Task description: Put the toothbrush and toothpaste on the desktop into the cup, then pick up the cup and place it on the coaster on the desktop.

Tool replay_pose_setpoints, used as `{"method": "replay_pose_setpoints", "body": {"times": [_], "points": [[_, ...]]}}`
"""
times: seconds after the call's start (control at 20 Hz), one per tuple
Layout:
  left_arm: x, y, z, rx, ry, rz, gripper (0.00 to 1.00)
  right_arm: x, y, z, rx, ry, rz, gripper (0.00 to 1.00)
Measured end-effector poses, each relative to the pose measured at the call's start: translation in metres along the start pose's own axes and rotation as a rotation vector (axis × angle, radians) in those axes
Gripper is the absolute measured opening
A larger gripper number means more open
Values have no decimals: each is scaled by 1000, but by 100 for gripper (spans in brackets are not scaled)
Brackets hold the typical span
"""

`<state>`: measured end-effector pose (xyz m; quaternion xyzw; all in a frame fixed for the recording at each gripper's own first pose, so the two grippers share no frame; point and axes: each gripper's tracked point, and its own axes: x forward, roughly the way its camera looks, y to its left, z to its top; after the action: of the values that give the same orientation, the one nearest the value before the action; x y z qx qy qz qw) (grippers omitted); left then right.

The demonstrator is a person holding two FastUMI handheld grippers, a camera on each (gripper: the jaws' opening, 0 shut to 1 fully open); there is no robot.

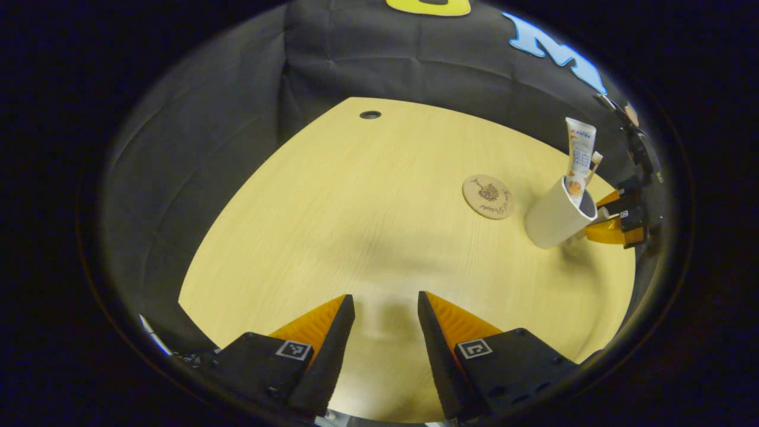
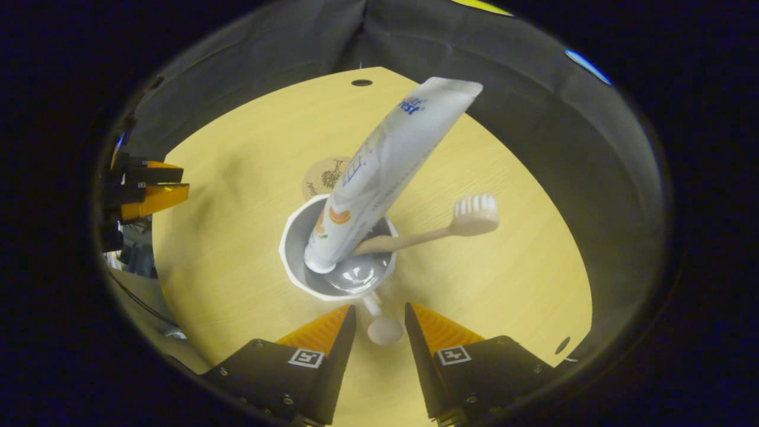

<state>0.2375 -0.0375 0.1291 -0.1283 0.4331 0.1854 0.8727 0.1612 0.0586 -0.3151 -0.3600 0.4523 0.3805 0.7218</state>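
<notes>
Right gripper point(image 2: 379, 323), nearest the white ceramic cup point(image 2: 296, 252): its jaws stand released, parted on either side of the cup's small handle point(image 2: 379, 323), whose rounded end lies between the fingertips without visible pressure from either. The cup stands upright on the pale wooden desktop point(image 2: 237, 178), directly ahead of these jaws, mouth upward. Inside it lean the white toothpaste tube point(image 2: 385, 166), cap down, long axis tilting up and away from the gripper, and the wooden toothbrush point(image 2: 439, 231), bristled head projecting over the cup's far rim. Just beyond the cup lies the round wooden coaster point(image 2: 323, 175), partly hidden by the tube. Left gripper point(image 1: 385, 314): jaws released, empty, poised over bare desktop well apart from the cup point(image 1: 554, 219). Judgement: both items being stowed, the lift remains; the right gripper is much nearer, and closure on the handle would precede the short carry onward to the coaster point(image 1: 487, 196).
</notes>
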Motion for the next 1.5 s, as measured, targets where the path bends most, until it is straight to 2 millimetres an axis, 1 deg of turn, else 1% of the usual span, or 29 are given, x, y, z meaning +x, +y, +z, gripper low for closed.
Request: {"method": "replay_pose_setpoints", "body": {"times": [0.15, 0.2, 0.3, 0.35, 0.4, 0.45, 0.5, 0.55, 0.6, 0.65, 0.75, 0.8, 0.85, 0.9, 0.95, 1.0, 1.1, 1.2, 1.3, 1.5], "points": [[0, 1, -5, 1, 13, 14, 75, 12, 5, 4, -2, 6, 43, 54], [-1, 0, -7, 4, 19, 20, 75, 11, 6, 2, -3, 11, 56, 54], [1, -4, -10, 9, 30, 22, 75, 17, 3, 0, -9, 17, 62, 53], [2, -5, -10, 12, 34, 23, 75, 23, 1, -1, -10, 11, 57, 42], [1, -6, -12, 17, 36, 24, 75, 22, 2, 1, -1, 0, 78, 32], [-1, -8, -14, 22, 39, 23, 75, 20, 1, 2, 3, -12, 81, 35], [-1, -10, -16, 27, 42, 24, 75, 24, -1, 2, 7, -25, 73, 25], [1, -10, -19, 32, 45, 25, 75, 19, -1, 2, 13, -33, 72, 25], [2, -11, -20, 34, 48, 24, 75, 19, 1, 3, 21, -44, 75, 22], [5, -12, -19, 35, 52, 22, 75, 18, 2, 2, 33, -59, 74, 25], [10, -17, -20, 40, 55, 16, 75, 17, 2, 1, 70, -85, 52, 25], [12, -20, -19, 45, 54, 14, 75, 19, 6, 1, 89, -92, 52, 21], [17, -23, -17, 50, 53, 10, 75, 19, 9, -1, 110, -99, 54, 21], [19, -26, -16, 55, 54, 7, 75, 17, 8, -1, 126, -102, 46, 25], [23, -29, -16, 59, 53, 3, 75, 15, 8, -2, 134, -106, 32, 21], [24, -31, -16, 61, 52, -2, 75, 16, 8, -2, 143, -104, 19, 21], [20, -30, -18, 67, 52, -12, 75, 14, 9, 5, 177, -105, 9, 21], [14, -28, -23, 75, 55, -14, 75, 13, 6, 18, 206, -118, -3, 21], [7, -23, -35, 83, 59, -12, 75, 16, 11, 35, 235, -132, 1, 21], [-10, -10, -56, 79, 69, -3, 75, 24, 18, 60, 237, -144, -4, 21]]}}
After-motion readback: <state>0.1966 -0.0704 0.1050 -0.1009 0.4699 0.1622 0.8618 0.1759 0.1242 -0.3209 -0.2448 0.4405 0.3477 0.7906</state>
